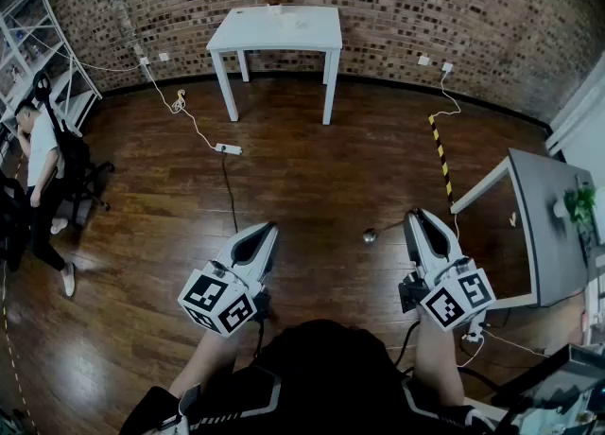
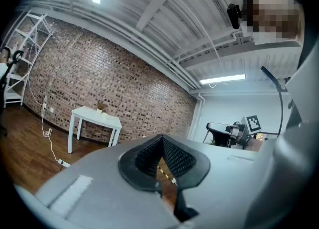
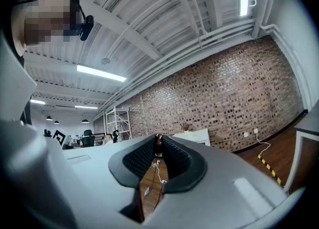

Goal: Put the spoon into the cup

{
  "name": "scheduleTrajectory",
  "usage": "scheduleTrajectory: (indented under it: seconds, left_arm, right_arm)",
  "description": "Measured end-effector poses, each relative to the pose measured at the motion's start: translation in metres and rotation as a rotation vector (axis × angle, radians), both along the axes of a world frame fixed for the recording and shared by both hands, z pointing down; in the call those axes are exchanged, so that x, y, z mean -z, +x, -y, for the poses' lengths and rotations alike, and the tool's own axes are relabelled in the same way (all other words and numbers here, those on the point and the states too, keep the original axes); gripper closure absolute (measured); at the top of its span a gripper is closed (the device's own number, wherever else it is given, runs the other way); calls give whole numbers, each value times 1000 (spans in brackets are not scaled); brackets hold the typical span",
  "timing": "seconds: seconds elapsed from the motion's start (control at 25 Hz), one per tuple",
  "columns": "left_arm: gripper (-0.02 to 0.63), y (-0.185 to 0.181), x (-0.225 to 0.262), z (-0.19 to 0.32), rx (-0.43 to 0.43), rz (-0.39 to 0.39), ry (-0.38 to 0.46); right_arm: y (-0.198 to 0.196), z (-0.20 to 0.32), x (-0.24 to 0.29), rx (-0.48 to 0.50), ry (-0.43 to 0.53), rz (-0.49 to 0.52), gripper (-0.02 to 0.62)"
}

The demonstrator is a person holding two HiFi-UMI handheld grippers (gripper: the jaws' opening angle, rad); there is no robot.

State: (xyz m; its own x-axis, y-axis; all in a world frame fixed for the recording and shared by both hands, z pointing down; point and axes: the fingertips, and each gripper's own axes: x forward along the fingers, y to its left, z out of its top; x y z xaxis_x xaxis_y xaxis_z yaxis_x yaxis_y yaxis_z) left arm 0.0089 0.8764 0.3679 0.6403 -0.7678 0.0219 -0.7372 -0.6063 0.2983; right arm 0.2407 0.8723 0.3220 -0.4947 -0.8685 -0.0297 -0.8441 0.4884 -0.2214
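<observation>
Both grippers are held level over a dark wooden floor (image 1: 312, 178). A small spoon (image 1: 370, 234) with a round metal bowl hangs just left of my right gripper (image 1: 416, 217), its thin dark handle running to the jaw tips. In the right gripper view the jaws of the right gripper (image 3: 158, 139) stand nearly together, with a dark sliver pinched at their tips. My left gripper (image 1: 270, 228) is shut with nothing in it, and in its own view the left gripper's (image 2: 162, 137) pads meet at the tip. No cup is in view.
A white table (image 1: 276, 28) stands against the brick wall at the back. A power strip (image 1: 228, 148) and its cable lie on the floor. A grey desk (image 1: 548, 225) with a plant is at the right. A person (image 1: 38, 154) stands at the far left by a shelf.
</observation>
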Motion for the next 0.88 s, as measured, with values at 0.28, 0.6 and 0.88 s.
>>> scheduleTrajectory:
  seconds: [0.28, 0.6, 0.88]
  left_arm:
    - [612, -9, -3, 13, -32, 1, -4]
    - [612, 10, -9, 66, 9, 3, -23]
    - [612, 49, 7, 123, 45, 30, 8]
  right_arm:
    - [-11, 9, -3, -20, -1, 16, 545]
    - [-3, 62, -9, 40, -12, 19, 545]
    - [30, 136, -5, 106, 5, 49, 545]
